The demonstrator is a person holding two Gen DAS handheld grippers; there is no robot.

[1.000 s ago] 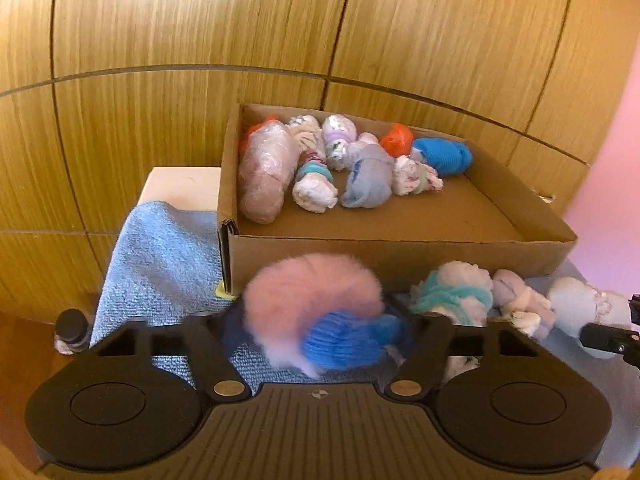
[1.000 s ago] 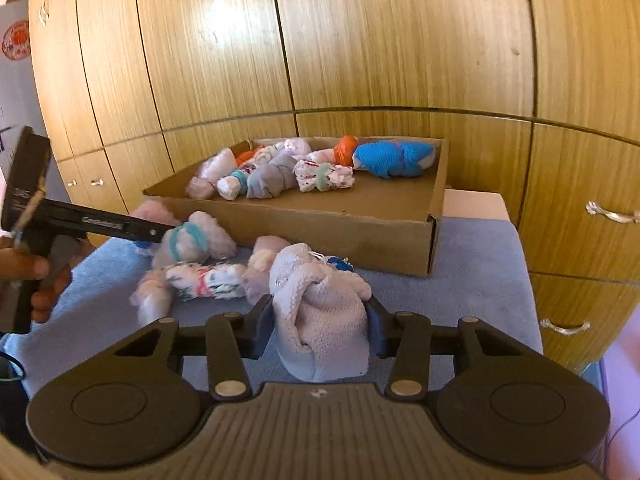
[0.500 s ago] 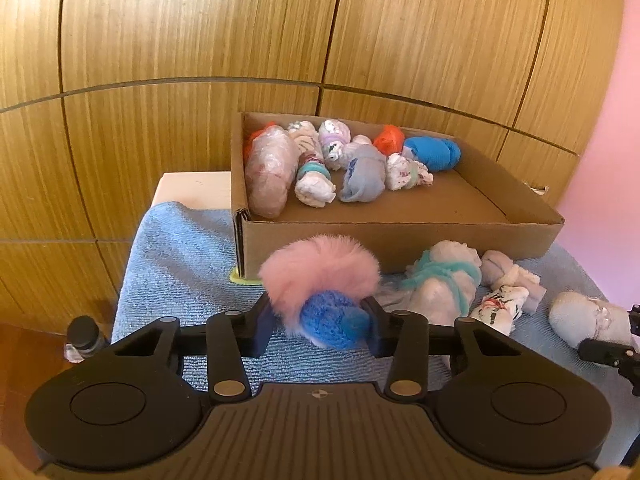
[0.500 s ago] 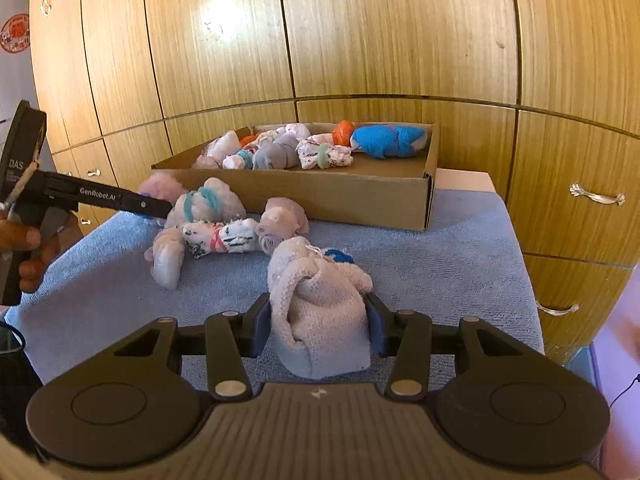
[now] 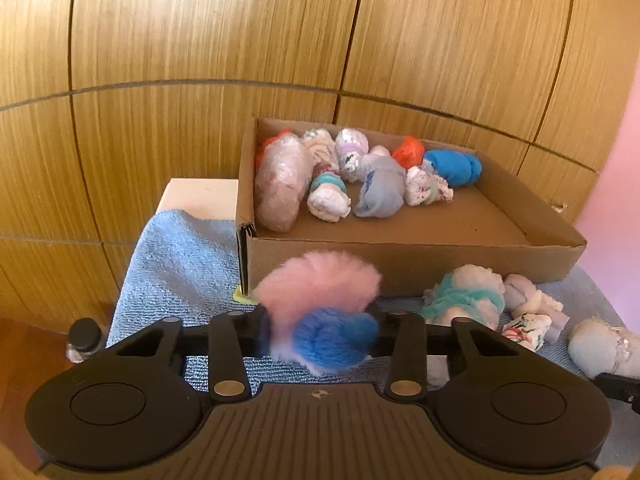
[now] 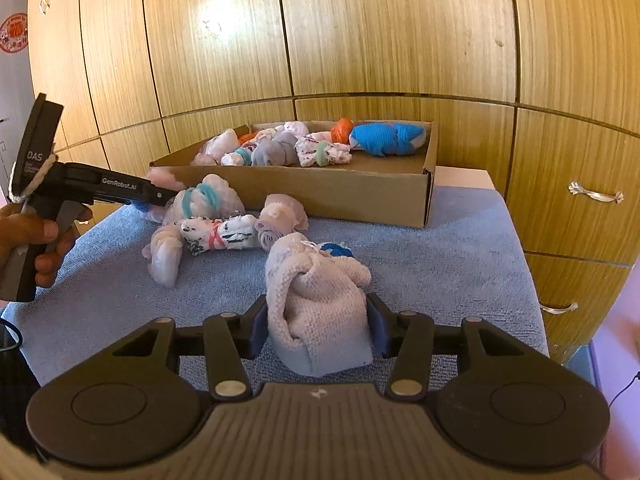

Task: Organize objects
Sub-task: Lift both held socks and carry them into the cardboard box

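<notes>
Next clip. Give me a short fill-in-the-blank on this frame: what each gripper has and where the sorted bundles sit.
1. The left gripper is closing on a fluffy pink and ____ bundle.
2. The right gripper holds a pale knitted ____ bundle.
3. The sorted bundles lie in a ____ box.
4. The box stands on a blue ____.

Missing words: blue; sock; cardboard; towel

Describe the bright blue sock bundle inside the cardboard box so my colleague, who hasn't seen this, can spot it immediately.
Find the shallow cardboard box on the blue towel before the wooden cabinets. A row of rolled sock bundles lies along its far wall. The bright blue bundle ends that row nearest the drawer handles, beside an orange bundle; it is the only solid blue one there.
</notes>
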